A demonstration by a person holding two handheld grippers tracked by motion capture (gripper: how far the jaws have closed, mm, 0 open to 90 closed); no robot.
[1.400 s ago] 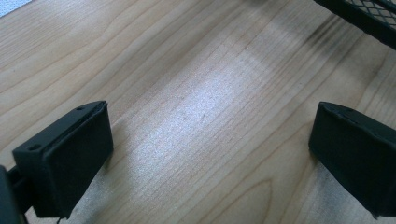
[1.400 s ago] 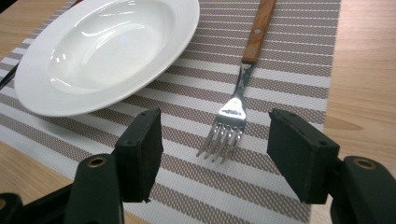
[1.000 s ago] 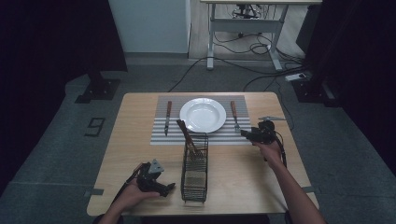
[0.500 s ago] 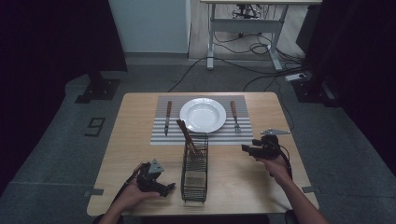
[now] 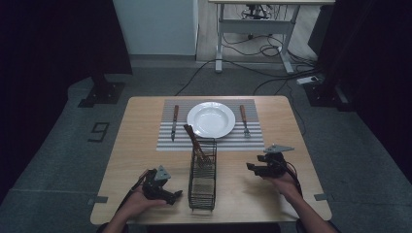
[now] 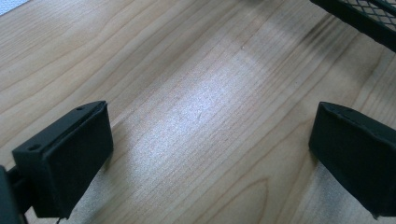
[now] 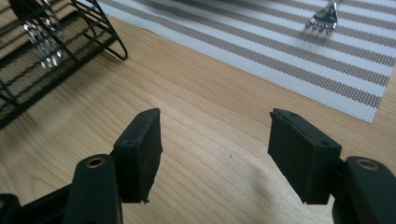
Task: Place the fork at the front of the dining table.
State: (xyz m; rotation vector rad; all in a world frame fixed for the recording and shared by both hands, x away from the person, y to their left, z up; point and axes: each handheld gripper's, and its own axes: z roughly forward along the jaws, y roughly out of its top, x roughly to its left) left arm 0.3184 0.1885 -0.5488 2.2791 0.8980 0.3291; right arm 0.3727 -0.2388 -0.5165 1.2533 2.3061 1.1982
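Observation:
A white plate [image 5: 211, 119] sits on a striped placemat [image 5: 165, 141], with a knife [image 5: 174, 121] to its left and a wooden-handled fork [image 5: 244, 120] to its right. In front of the mat stands a black wire basket [image 5: 202, 174] holding a wooden-handled utensil [image 5: 194, 141] that leans up and to the left. My left gripper [image 5: 177, 196] rests low on the table just left of the basket, open and empty [image 6: 210, 154]. My right gripper [image 5: 250, 167] hovers right of the basket, open with only bare wood between its jaws [image 7: 215, 140].
In the right gripper view the fork's tines [image 7: 324, 18] lie on the placemat [image 7: 280, 42] ahead, and the basket [image 7: 46, 51] stands at the left. The basket's corner [image 6: 359, 14] edges the left gripper view. The floor behind the table carries cables.
My right gripper has drawn back from beside the fork toward the table's near edge, staying open. The left gripper has not moved.

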